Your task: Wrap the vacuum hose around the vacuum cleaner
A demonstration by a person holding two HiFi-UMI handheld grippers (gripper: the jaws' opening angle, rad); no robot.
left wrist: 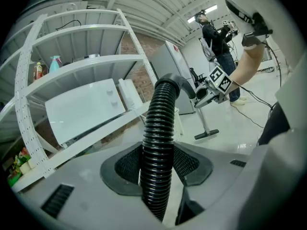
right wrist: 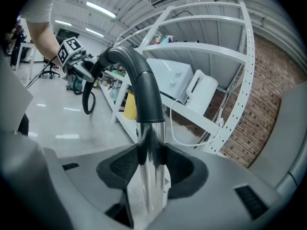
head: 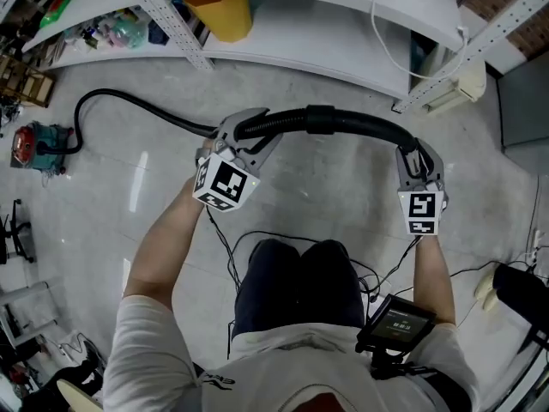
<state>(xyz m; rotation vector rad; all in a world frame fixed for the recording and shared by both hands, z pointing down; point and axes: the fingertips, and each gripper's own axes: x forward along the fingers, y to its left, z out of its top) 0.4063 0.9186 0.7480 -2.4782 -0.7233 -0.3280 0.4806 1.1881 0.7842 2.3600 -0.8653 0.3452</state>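
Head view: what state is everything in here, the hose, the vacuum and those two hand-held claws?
Black ribbed vacuum hose: near end held up, the rest trailing, not wrapped.
Shiny metal wand tube: clamped in the right gripper.
Red vacuum cleaner: on the floor, nothing wrapped round it.
Left gripper: shut on the hose.
Right gripper: shut on the tube.

There are two grippers, the left gripper (head: 247, 134) and the right gripper (head: 418, 157). Each carries one cube, the left marker cube (head: 225, 183) and the right marker cube (head: 421, 211), so two in all. There is one vacuum hose (head: 129, 101), one red vacuum cleaner (head: 36, 147), one chrome tube (right wrist: 151, 176) and one floor nozzle (left wrist: 207, 135). The shelving (head: 326, 33) holds one yellow bin (head: 219, 14), one wide white box (right wrist: 172, 78) and one narrow white box (right wrist: 202, 92). One other person (left wrist: 218, 37) stands in the background.
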